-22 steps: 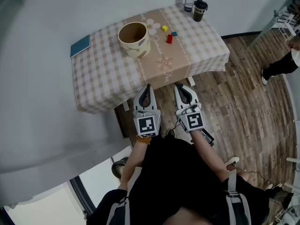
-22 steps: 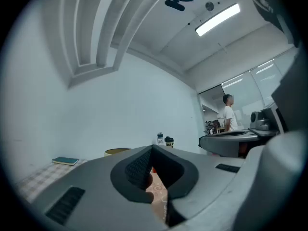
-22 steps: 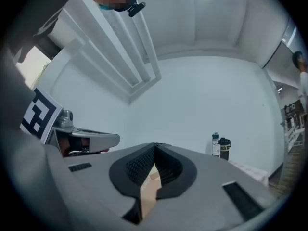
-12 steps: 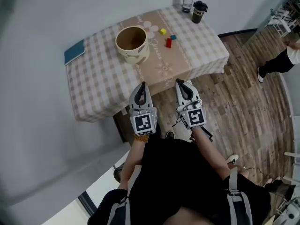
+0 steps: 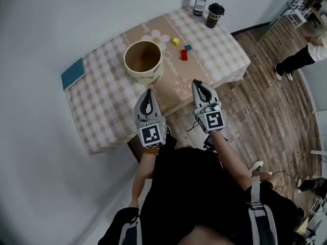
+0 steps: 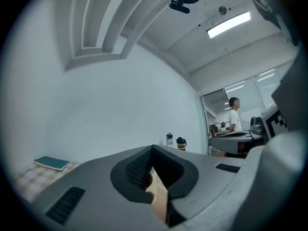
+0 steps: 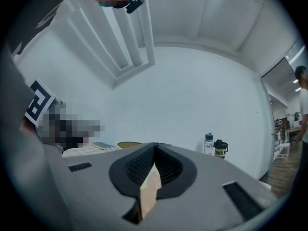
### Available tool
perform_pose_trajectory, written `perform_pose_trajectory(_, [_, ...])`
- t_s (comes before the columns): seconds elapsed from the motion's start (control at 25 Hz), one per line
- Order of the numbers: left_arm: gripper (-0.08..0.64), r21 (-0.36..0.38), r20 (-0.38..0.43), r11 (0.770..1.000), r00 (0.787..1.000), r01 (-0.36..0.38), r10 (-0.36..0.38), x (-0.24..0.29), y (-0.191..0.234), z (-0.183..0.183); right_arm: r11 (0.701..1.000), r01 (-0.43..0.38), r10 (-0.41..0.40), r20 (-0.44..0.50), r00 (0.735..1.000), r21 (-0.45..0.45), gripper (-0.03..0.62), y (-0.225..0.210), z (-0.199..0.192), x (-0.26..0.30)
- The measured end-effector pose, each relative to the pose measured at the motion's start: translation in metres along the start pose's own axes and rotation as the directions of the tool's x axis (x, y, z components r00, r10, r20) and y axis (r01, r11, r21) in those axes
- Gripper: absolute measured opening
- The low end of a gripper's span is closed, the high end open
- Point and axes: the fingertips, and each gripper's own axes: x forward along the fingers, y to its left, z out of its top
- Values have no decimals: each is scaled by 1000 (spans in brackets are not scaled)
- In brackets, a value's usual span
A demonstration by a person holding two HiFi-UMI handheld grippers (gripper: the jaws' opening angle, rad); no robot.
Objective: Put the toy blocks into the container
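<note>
- The left tool point(image 5: 148, 92) and right tool point(image 5: 200, 83) have advanced to the counter's point(image 5: 102, 103) near edge, both closed and empty.
- The toy blocks point(image 5: 184, 54) still lie beside the container point(image 5: 145, 75); picking not begun.

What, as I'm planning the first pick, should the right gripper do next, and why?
Probably reach the right gripper forward toward the red block, opening its jaws: they are shut and empty, short of the block, which lies outside the container.
</note>
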Motion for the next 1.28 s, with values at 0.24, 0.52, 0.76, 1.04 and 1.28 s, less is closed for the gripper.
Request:
perform_pose_trajectory(0.24, [-2, -35, -10, 999, 999, 32, -32, 29, 43, -10, 995, 101, -102, -40, 994, -5, -2, -10, -8, 44])
perform_pose_trajectory(0.52, [-2, -39, 0, 997, 998, 64, -64, 48, 78, -14, 979, 199, -201, -61, 978, -41, -2, -25, -19, 81])
perform_pose_trajectory(0.76, [-2, -31, -8, 999, 999, 43, -43, 55, 104, -18, 970, 241, -243, -114, 963, -30, 0, -48, -49, 113])
perform_pose_trajectory(1.04, [-2, -36, -1, 999, 1000, -26, 26, 65, 129, -28, 969, 247, -231, -284, 931, 23, 2, -80, -101, 150])
perform_pose_trajectory(1.28, [-2, -41, -23, 997, 997, -71, 70, 72, 144, -39, 967, 239, -184, -415, 891, 84, 88, -85, -148, 171])
